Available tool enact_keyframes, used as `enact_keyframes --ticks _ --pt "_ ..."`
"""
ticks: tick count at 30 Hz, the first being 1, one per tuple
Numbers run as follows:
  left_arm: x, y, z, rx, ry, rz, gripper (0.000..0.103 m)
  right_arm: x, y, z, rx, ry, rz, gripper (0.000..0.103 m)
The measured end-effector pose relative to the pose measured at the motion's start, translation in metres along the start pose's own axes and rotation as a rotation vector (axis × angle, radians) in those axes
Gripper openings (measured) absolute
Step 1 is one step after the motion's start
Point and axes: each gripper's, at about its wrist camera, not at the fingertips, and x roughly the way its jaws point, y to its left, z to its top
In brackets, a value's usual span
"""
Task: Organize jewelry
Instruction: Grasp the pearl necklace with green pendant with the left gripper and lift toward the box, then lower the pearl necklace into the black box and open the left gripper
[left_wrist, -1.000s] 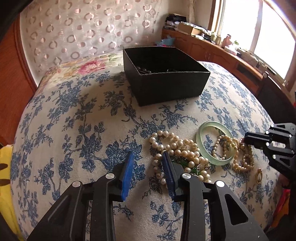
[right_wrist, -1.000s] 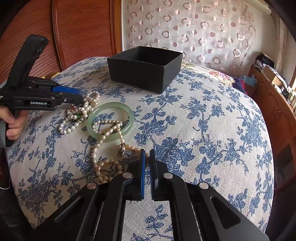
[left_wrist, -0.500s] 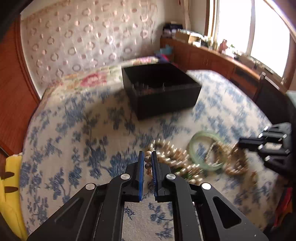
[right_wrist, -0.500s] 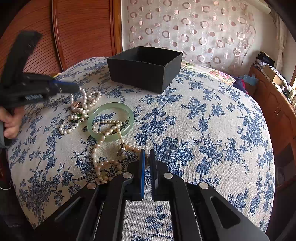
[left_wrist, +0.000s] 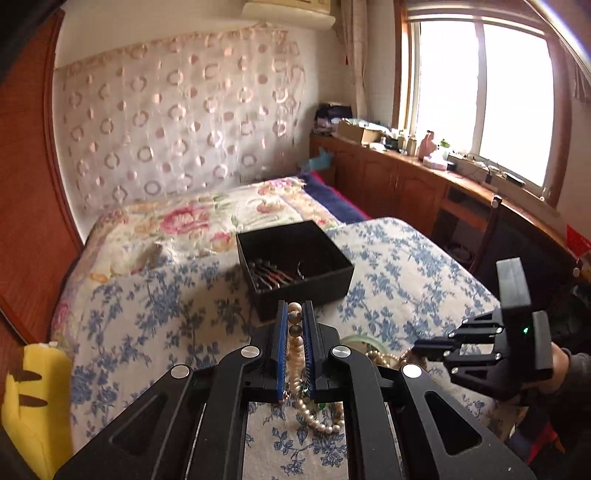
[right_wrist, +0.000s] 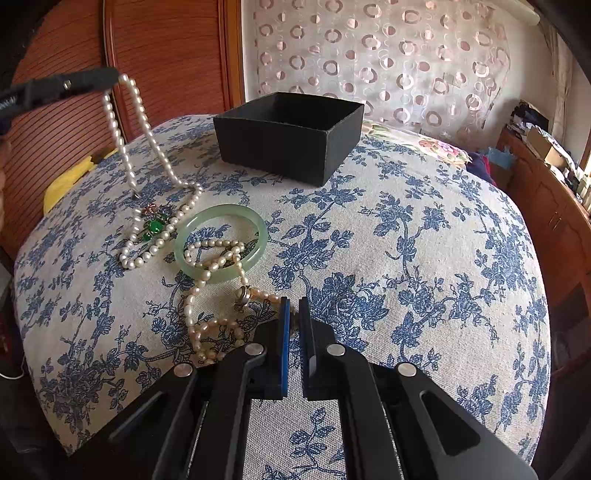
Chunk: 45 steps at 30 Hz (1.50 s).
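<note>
The left gripper (left_wrist: 294, 325) is clamping a white pearl necklace (right_wrist: 147, 140) between its blue pads and raising it off the blue-flowered cloth (right_wrist: 406, 258) — the strand is hanging in two lines from the tip, while its lower loop and the green pendant (right_wrist: 153, 226) are lying on the cloth. The black box (right_wrist: 288, 140) is sitting just beyond, open at the top, with a few pieces already lying in it.

The right gripper (right_wrist: 291, 325) is resting low with its fingers nearly together; something small and metallic looks pinched at the tip, though I cannot tell what it is, or whether it belongs to the cream pearl strand (right_wrist: 218, 295) beside it. That strand is running through the jade bangle (right_wrist: 220, 243).

Doing this well, I'd say, is about height and patience — the pendant end needs to clear the cloth and the bangle before any sideways travel, or it may drag the neighbours along. Then over the box, lowering so the pearls pool inside rather than draping across the rim.
</note>
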Motion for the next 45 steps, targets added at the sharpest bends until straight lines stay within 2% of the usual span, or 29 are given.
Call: enact_keyframes --ticks 12,27,34,45 --pt "-0.022 0.0 0.023 0.02 -0.069 0.021 0.007 -0.005 0.008 0.005 -0.021 -0.011 -0.008 0.005" --pt "-0.039 0.003 0.064 0.057 -0.138 0.057 0.007 -0.086 0.025 0.083 -0.107 -0.227 -0.027 0.005" --pt "-0.034 0.003 0.08 0.065 -0.147 0.071 0.007 -0.102 0.024 0.118 -0.126 -0.284 -0.038 0.005" --pt "-0.02 0.017 0.088 0.043 -0.14 0.077 0.007 -0.113 0.007 0.165 -0.104 -0.345 -0.027 0.005"
